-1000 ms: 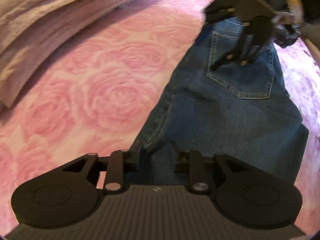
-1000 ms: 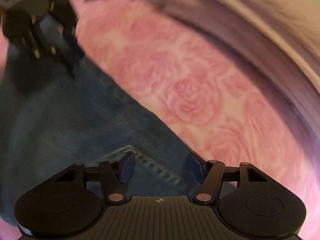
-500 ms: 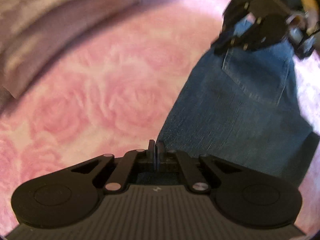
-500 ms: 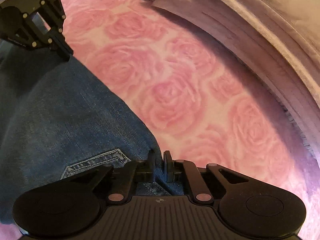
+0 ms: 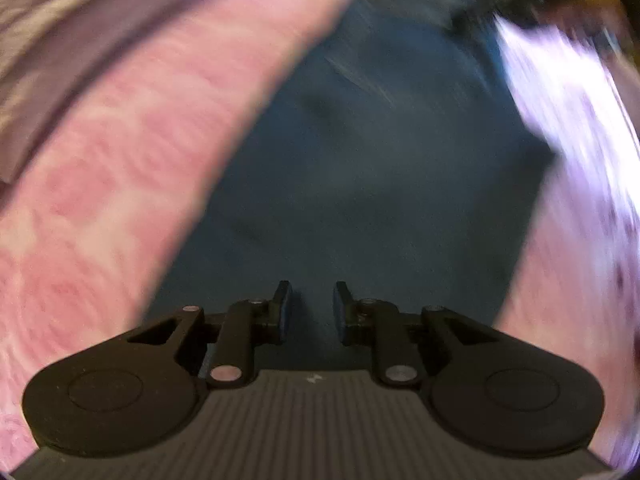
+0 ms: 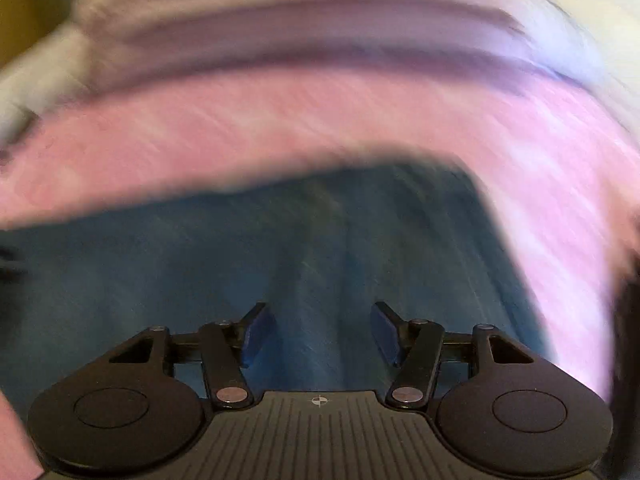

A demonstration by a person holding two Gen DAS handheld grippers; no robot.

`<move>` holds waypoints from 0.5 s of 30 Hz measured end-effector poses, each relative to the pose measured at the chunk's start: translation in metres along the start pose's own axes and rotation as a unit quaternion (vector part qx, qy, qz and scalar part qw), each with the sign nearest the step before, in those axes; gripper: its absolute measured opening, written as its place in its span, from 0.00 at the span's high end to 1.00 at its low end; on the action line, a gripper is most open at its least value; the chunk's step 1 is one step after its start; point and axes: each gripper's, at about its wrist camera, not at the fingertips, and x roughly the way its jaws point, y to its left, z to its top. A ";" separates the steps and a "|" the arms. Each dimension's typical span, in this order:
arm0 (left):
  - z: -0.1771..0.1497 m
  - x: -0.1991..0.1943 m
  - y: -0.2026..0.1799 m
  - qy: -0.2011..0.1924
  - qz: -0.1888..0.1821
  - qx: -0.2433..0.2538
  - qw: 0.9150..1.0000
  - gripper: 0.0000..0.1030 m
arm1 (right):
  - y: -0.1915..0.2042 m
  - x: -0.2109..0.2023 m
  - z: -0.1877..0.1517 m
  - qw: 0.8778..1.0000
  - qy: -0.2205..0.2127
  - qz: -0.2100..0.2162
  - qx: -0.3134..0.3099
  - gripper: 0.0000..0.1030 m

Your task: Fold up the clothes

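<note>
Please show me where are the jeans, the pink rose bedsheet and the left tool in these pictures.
jeans [image 5: 360, 184]: left wrist view, on the middle of the blue denim.
pink rose bedsheet [image 5: 132, 168]: left wrist view, on bare sheet beside the denim.
left tool [image 5: 310, 312]: left wrist view, midway between its open fingertips.

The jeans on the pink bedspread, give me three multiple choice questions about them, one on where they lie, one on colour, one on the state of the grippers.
1. Where do the jeans lie?
A. on a pink rose-patterned bedspread
B. on a wooden floor
C. in a basket

2. What colour are the jeans?
A. black
B. blue
C. white

3. How do the left gripper and the right gripper stand?
A. both shut on the fabric
B. only the left one open
C. both open, holding nothing

Answers: 1 A, pink cloth borders the denim in both wrist views; 2 B, the denim reads blue despite the blur; 3 C, a clear gap shows between each pair of fingers, with denim seen through it.
</note>
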 end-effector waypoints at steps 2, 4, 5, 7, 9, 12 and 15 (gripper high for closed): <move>-0.008 -0.006 -0.026 0.005 0.013 0.040 0.999 0.86 | -0.020 -0.016 -0.015 0.999 -0.010 -0.013 0.049 0.44; -0.002 -0.021 -0.051 -0.021 0.003 0.054 0.998 0.79 | -0.018 -0.039 -0.021 0.996 -0.038 -0.019 0.076 0.44; 0.002 -0.026 -0.067 -0.035 -0.003 0.071 0.997 0.75 | -0.015 -0.050 -0.026 0.994 -0.049 -0.019 0.092 0.44; 0.013 -0.030 -0.099 -0.059 -0.013 0.110 0.992 0.73 | -0.012 -0.064 -0.042 0.986 -0.062 0.009 0.152 0.43; 0.025 -0.026 -0.127 -0.073 -0.022 0.140 0.987 0.73 | -0.015 -0.069 -0.059 0.971 -0.064 0.033 0.229 0.33; 0.038 -0.008 -0.146 -0.076 -0.018 0.174 0.982 0.73 | -0.031 -0.059 -0.082 0.928 -0.069 0.068 0.360 0.31; 0.051 0.014 -0.161 -0.075 -0.007 0.208 0.975 0.78 | -0.051 -0.041 -0.089 0.889 -0.095 0.091 0.438 0.31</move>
